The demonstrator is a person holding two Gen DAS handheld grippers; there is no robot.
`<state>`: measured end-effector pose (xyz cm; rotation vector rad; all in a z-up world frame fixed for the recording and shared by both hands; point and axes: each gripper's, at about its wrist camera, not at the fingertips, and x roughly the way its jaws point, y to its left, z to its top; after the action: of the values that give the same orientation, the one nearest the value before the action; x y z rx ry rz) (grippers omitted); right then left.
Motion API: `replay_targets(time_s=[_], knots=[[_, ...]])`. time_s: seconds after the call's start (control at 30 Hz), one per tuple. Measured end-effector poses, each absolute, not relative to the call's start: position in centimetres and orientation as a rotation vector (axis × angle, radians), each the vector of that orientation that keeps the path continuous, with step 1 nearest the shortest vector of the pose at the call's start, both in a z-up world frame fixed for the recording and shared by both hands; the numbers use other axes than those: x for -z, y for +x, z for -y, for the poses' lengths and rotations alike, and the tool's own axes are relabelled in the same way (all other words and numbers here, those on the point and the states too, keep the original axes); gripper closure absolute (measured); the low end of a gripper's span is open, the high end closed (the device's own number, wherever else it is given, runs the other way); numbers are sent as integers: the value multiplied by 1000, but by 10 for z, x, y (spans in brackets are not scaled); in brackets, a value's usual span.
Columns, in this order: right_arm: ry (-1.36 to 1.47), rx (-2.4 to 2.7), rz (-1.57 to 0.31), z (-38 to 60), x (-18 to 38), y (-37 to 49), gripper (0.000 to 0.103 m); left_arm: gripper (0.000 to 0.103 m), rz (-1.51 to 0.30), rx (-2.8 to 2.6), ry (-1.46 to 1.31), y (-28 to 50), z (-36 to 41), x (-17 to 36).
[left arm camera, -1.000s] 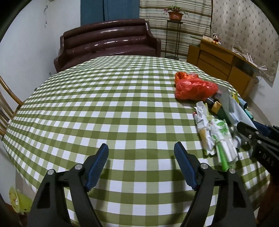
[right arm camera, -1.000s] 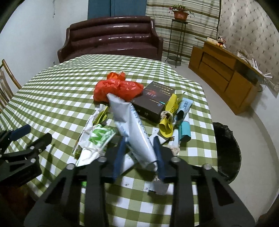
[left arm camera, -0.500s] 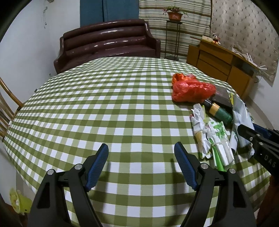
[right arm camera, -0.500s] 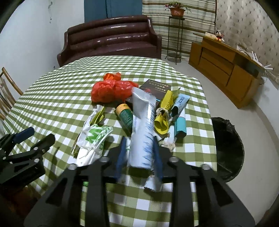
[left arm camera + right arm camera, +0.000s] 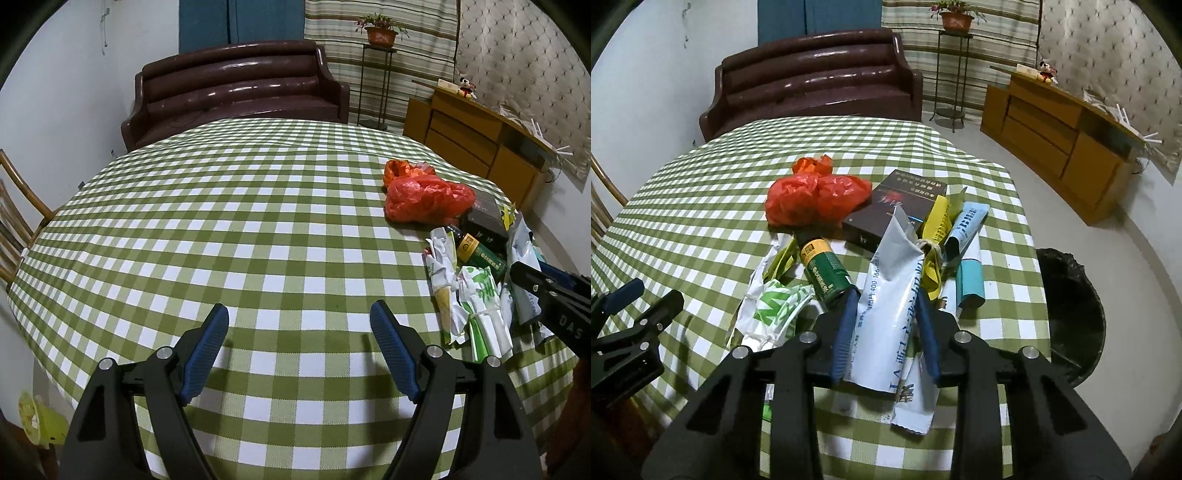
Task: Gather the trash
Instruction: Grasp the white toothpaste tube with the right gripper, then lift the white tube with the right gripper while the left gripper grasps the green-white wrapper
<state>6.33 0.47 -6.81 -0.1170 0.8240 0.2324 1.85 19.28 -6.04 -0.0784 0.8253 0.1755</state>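
**Two tools working over a heap of crinkled trash**

One glossy white plastic pouch [image 5: 890, 295], flat and creased with blue print along it, is standing tilted up between the ribbed blue pads of the right tool [image 5: 888, 332], whose jaws are closing on it; its torn lower edge is hanging below the tool. Just beyond it, the rest of the litter is lying bunched on the desk [image 5: 221, 221], which is wearing a woven green-and-white checked cloth. A crumpled red plastic bag [image 5: 816, 197] is sitting at the far side of the heap, touching a flat dark box [image 5: 897, 206]. A cylindrical green bottle with a yellow label [image 5: 827, 273] is lying beside a wrinkled white-and-green wrapper [image 5: 775, 306]. A folded yellow wrapper [image 5: 936, 240] and a pale blue tube [image 5: 966, 227] are resting to the right. A black-lined bin [image 5: 1071, 310] is standing on the floor just past the desk's edge. The left tool [image 5: 299, 328] is hovering wide apart over bare cloth, gripping nothing, well left of the heap.
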Motion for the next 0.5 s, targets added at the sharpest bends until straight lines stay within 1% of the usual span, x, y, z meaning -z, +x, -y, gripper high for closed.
replay_targets(time_s=[0.27, 0.5], knots=[[-109, -221, -768, 13, 52, 51, 75, 24, -819, -155, -74, 21, -181, 55], [-95, -181, -757, 49, 45, 34, 75, 24, -815, -93, -38, 22, -147, 50]])
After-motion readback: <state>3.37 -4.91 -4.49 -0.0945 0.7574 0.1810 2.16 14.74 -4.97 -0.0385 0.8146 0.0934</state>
